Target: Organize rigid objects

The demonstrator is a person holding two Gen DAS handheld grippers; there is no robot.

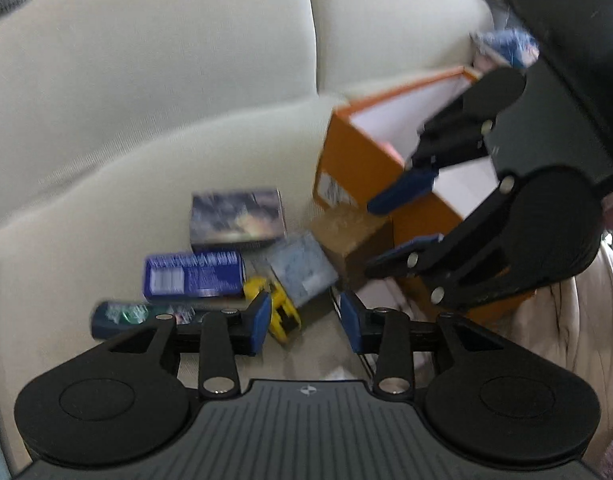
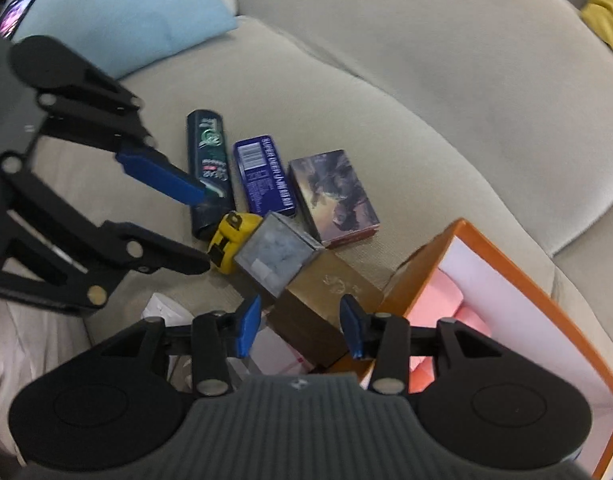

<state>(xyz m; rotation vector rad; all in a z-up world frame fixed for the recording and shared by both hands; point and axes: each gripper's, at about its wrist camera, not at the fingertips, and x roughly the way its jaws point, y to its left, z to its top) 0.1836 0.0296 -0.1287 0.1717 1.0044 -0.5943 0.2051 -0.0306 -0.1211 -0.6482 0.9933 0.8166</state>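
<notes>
Just ahead of my right tool (image 2: pixel 300 330) — brown box (image 2: pixel 330 300), long axis slanting toward orange box (image 2: pixel 426 264); pads spread, empty; left tool (image 1: pixel 304 322) spread too — nearer yellow tape measure (image 1: pixel 278 308).

In the left wrist view we see motion blur over all the small things: the print on the blue tin (image 1: pixel 194 277) cannot be read, and the picture box (image 1: pixel 237 218) is only smeared colours. The left gripper (image 1: pixel 304 322) covers the near end of the yellow tape measure (image 1: pixel 280 306) and part of the green tube (image 1: pixel 122 317). In the right wrist view the orange box (image 2: pixel 502 264) is cut off at 4 o'clock. The brown box (image 2: pixel 326 300) is partly hidden behind the right gripper (image 2: pixel 300 330).
</notes>
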